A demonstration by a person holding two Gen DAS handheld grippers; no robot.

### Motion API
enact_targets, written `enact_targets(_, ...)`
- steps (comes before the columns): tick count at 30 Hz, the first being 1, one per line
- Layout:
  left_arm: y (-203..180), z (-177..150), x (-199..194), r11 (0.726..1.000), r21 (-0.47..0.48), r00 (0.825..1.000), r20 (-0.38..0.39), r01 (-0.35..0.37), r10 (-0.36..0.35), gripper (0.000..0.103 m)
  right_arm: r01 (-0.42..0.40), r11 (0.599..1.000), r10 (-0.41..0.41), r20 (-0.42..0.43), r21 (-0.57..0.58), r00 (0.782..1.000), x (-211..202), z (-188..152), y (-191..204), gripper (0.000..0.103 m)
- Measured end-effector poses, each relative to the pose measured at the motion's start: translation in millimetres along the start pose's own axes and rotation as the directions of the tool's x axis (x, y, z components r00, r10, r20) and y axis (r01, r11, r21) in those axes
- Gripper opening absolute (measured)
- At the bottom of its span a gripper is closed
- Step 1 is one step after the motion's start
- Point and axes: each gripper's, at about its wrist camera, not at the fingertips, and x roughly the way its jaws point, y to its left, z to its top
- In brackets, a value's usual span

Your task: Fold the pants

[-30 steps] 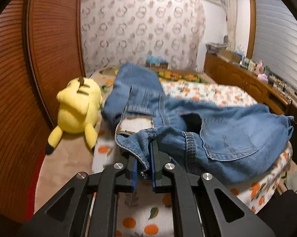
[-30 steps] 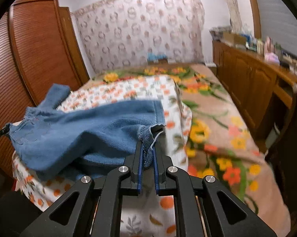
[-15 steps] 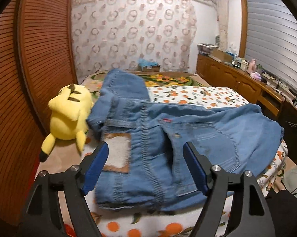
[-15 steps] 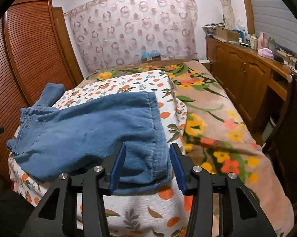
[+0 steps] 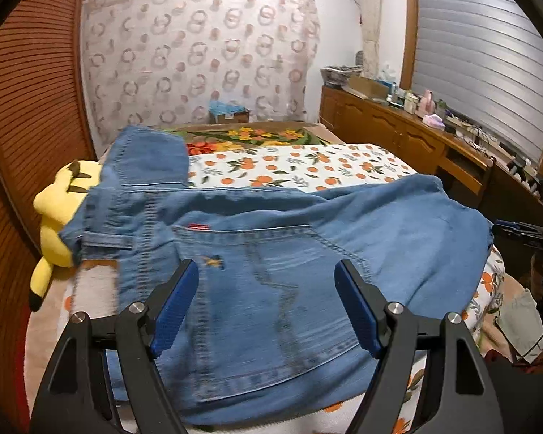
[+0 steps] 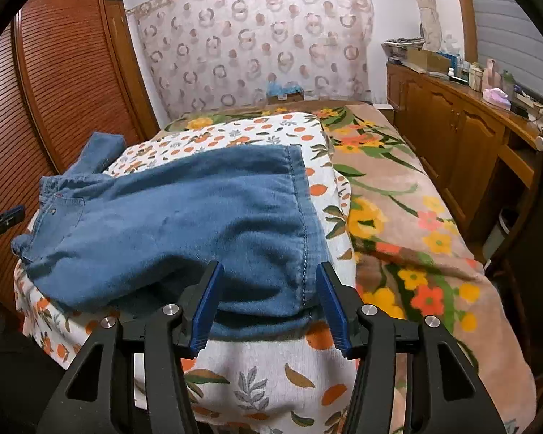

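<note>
Blue denim pants (image 5: pixel 271 253) lie across the near end of the bed, waist and back pocket to the left, one leg running to the right. In the right wrist view the pants (image 6: pixel 184 217) show their leg hem toward me. My left gripper (image 5: pixel 268 300) is open and empty just above the waist end. My right gripper (image 6: pixel 268 303) is open and empty at the hem end. A second leg (image 5: pixel 148 155) trails toward the far left of the bed.
A yellow plush toy (image 5: pixel 58 217) lies at the left beside the pants against the wooden slatted wardrobe (image 5: pixel 29 126). The bed has an orange-print sheet (image 5: pixel 300 170) over a floral blanket (image 6: pixel 398 217). A wooden sideboard (image 6: pixel 463 137) with clutter runs along the right.
Both grippers were shut on the pants a second ago, left on the waistband, right on the hem. They opened, let go and drew back; the pants now lie flat on the bed.
</note>
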Motion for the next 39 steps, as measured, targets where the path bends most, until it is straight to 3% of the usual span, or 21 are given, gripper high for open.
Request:
enact_targets(5,-12.7,2.8,8.2,1.0,0.01,1.0,-0.013,0.009,-0.008,0.078,-0.006,1.0,0.006,-0.016,-0.004,1.0,2.7,-0.9,0.1,0.057)
enact_targets(9,-19.2,2.9,13.1,1.0,0.015,1.0,-0.018,0.004,-0.004,0.078,0.017,1.0,-0.018,-0.031,-0.018,0.999,8.0,-0.8,1.6,0.065)
enact_targets(20,-32.8,4.7,28.1,0.999,0.046,0.999,-0.044,0.015,-0.013,0.078,0.034,0.999,-0.035,-0.055,-0.018,0.998,18.1,0.5,-6.9,0.066)
enact_targets(39,-69.5,-3.4,60.9,0.99,0.105,0.988,-0.127,0.097,-0.083,0.078,0.044,0.998,-0.046,-0.044,-0.044,0.998,6.7,3.9,-13.0,0.066)
